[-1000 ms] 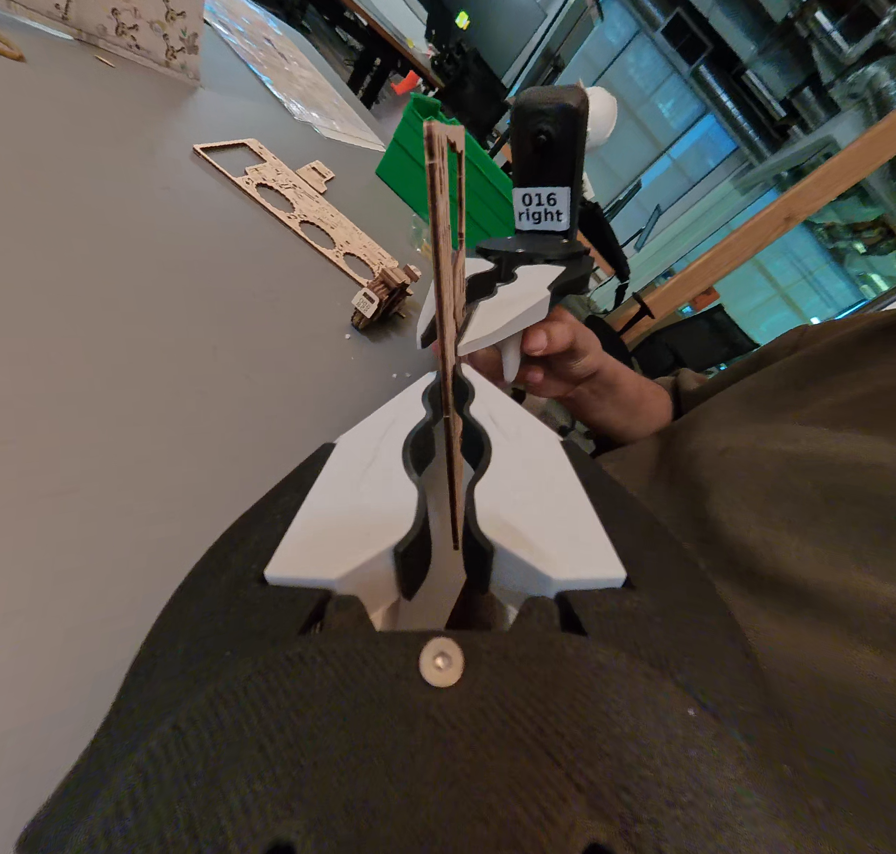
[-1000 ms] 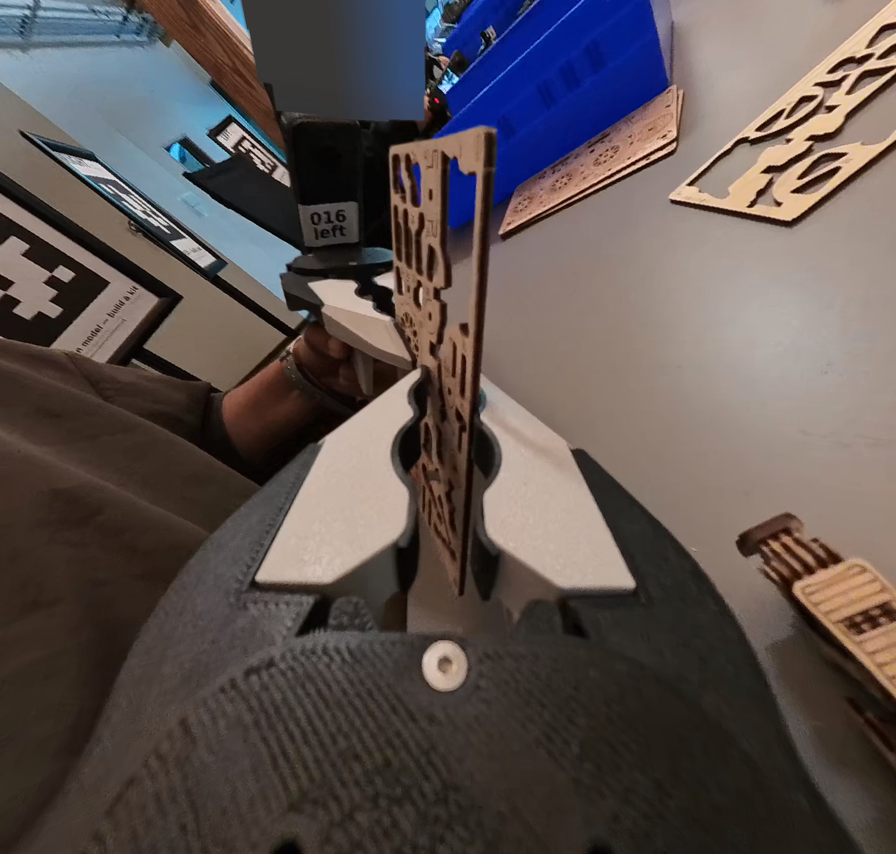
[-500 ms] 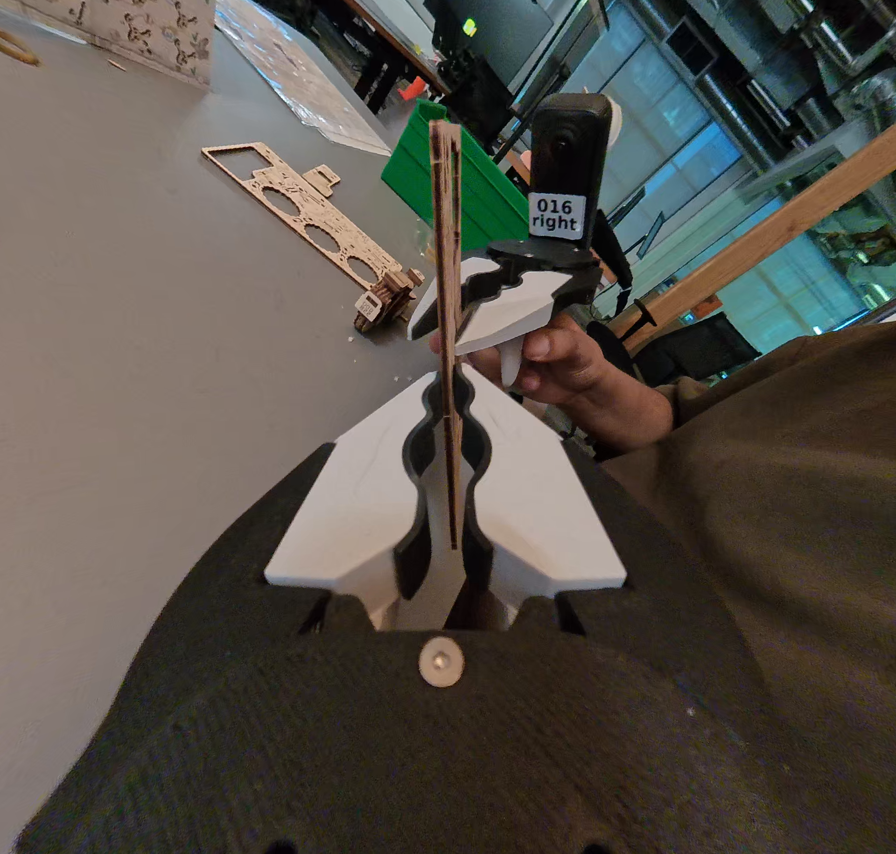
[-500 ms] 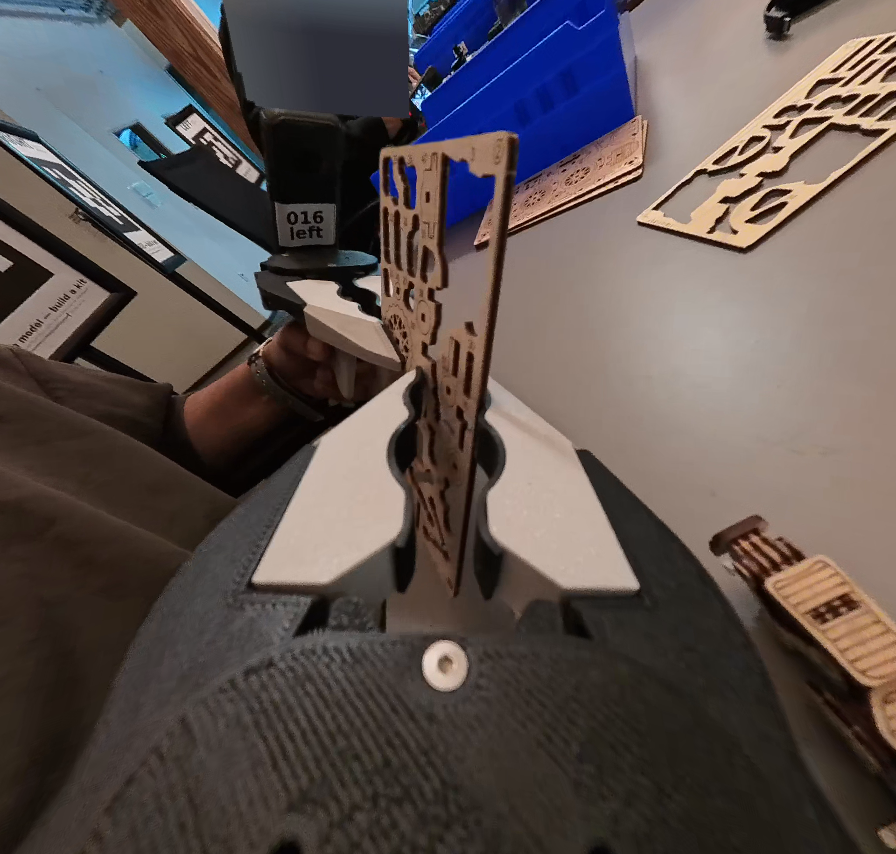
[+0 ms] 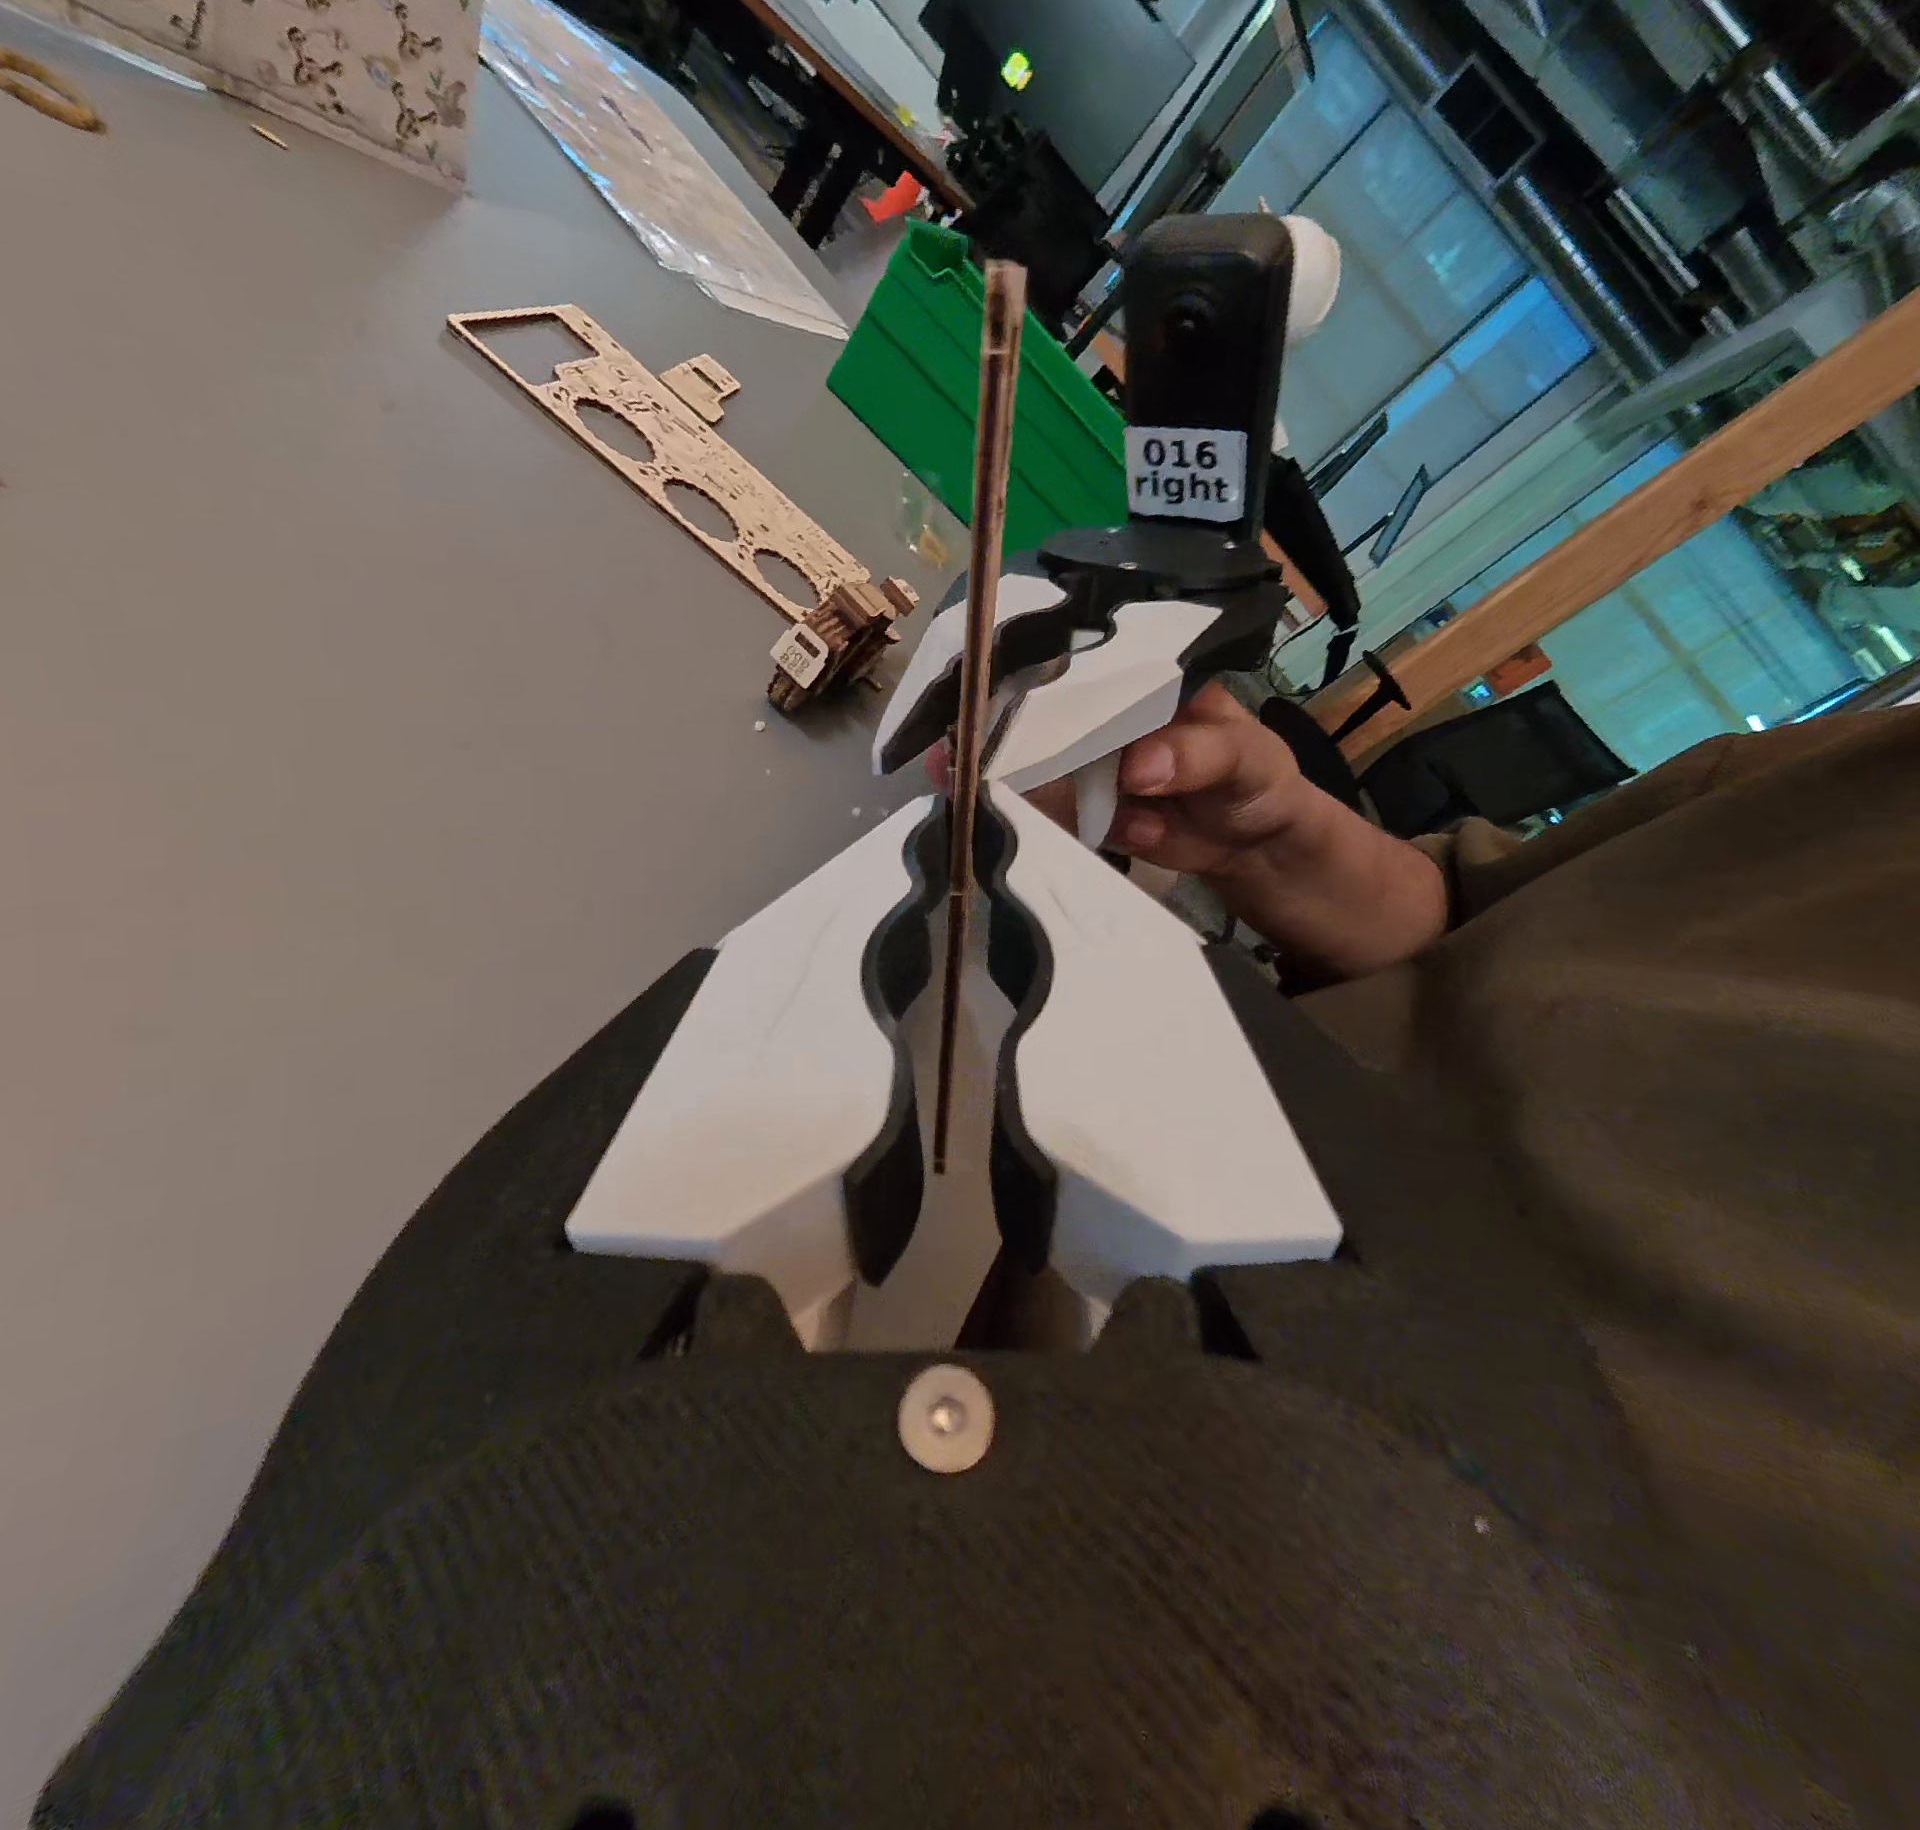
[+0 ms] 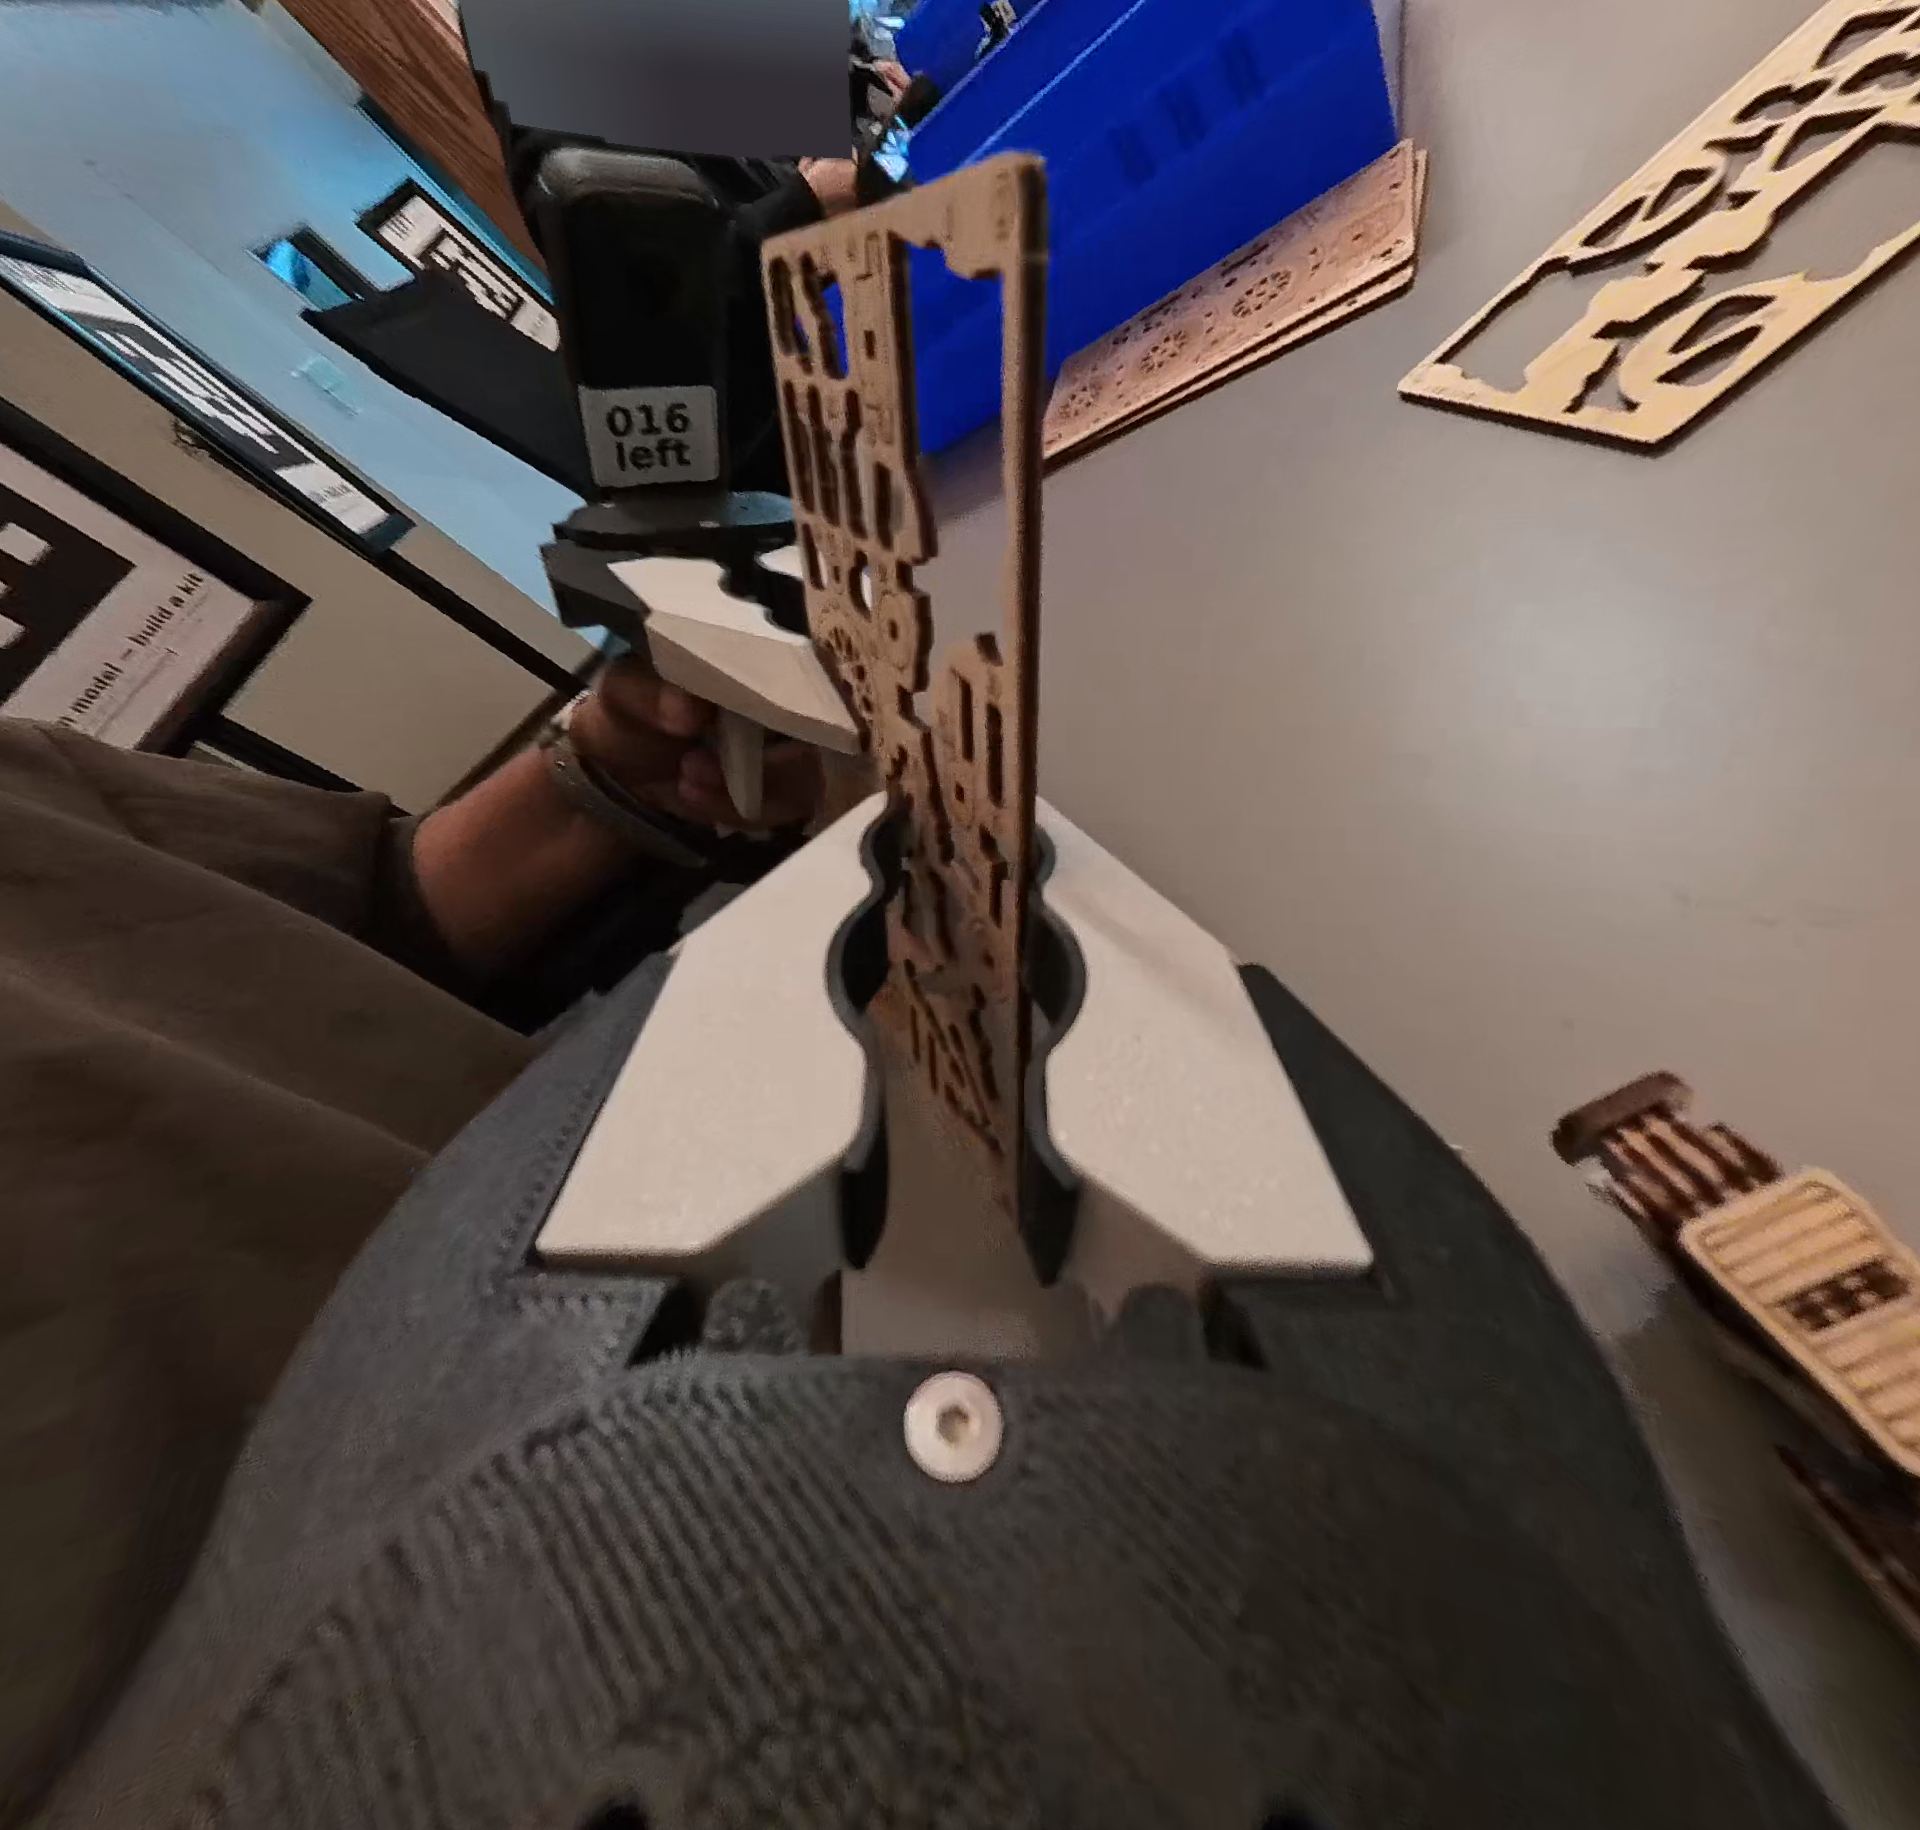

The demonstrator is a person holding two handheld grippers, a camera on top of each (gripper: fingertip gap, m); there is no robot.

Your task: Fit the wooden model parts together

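A thin laser-cut wooden parts sheet (image 5: 987,533) stands upright above the grey table (image 5: 312,793). It shows edge-on in the left wrist view. Its pierced face (image 6: 935,533) shows in the right wrist view. My left gripper (image 5: 966,804) is shut on its near edge. My right gripper (image 6: 956,824) is shut on the opposite edge. Each gripper also shows in the other's view, the right one (image 5: 951,752) and the left one (image 6: 842,720), each held by a hand. A small partly built wooden model (image 5: 831,653) lies on the table; it also shows in the right wrist view (image 6: 1787,1281).
An emptied wooden cut-out frame (image 5: 644,450) lies flat on the table, also in the right wrist view (image 6: 1683,253). A green bin (image 5: 935,409) and a patterned box (image 5: 312,14) stand beyond. Blue bins (image 6: 1143,149) and a stack of wooden sheets (image 6: 1247,326) lie at the far side. The tips of both grippers are at nearly the same place.
Both grippers keep hold of the sheet. It has turned a little, so the left wrist view sees it purely edge-on and the right wrist view sees more of its face.
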